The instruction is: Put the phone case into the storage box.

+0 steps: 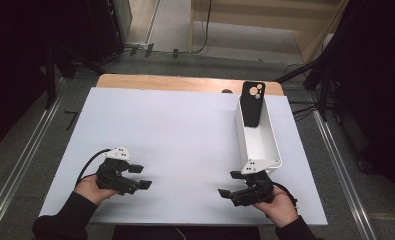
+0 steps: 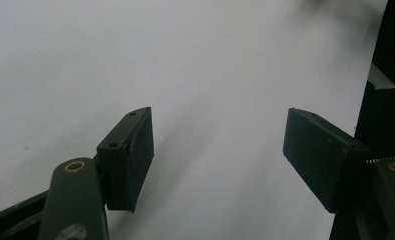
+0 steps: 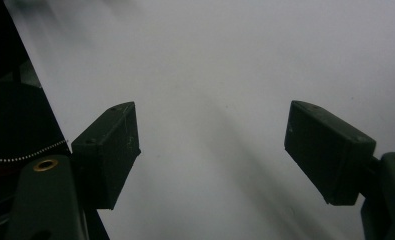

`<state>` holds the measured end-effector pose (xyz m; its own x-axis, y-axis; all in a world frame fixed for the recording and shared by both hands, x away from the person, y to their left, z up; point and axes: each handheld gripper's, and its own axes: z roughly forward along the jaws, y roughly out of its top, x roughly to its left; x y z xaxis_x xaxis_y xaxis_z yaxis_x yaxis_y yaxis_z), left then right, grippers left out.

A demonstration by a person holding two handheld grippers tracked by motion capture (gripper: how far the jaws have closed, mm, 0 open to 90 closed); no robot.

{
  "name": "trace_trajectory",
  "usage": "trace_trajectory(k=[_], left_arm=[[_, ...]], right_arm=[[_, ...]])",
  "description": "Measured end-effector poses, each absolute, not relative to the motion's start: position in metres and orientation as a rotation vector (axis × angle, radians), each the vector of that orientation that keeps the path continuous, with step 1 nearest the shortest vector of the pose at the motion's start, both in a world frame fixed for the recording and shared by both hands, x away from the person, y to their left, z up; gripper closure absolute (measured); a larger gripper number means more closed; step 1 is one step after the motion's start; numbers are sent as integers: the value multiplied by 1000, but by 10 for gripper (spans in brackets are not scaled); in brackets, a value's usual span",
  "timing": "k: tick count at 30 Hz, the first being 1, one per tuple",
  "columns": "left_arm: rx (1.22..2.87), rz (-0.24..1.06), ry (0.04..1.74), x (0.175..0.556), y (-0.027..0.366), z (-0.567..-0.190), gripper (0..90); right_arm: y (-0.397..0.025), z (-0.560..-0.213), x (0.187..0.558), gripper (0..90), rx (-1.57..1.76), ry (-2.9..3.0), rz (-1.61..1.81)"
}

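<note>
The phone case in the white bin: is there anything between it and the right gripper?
The bin's near end wall stands between the right gripper and the phone case; from above, nothing visible blocks it.

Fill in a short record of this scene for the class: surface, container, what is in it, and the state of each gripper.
surface: white table top over a wooden board
container: white bin, long and narrow, on the right side
contents: black phone case, standing upright against the bin's far end, camera cutouts on top
left gripper: open, holding nothing, near front left
right gripper: open, holding nothing, just in front of the bin
</note>
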<state>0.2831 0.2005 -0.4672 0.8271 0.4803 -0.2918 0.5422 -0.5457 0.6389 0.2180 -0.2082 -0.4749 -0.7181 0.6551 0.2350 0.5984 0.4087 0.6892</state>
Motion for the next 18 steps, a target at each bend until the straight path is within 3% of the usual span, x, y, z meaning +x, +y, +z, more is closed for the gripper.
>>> trace_trajectory(k=[18], left_arm=[[2260,-112,729,279,199,-469,286]], right_arm=[[-223,-490,213,203,1213,2583,1113]])
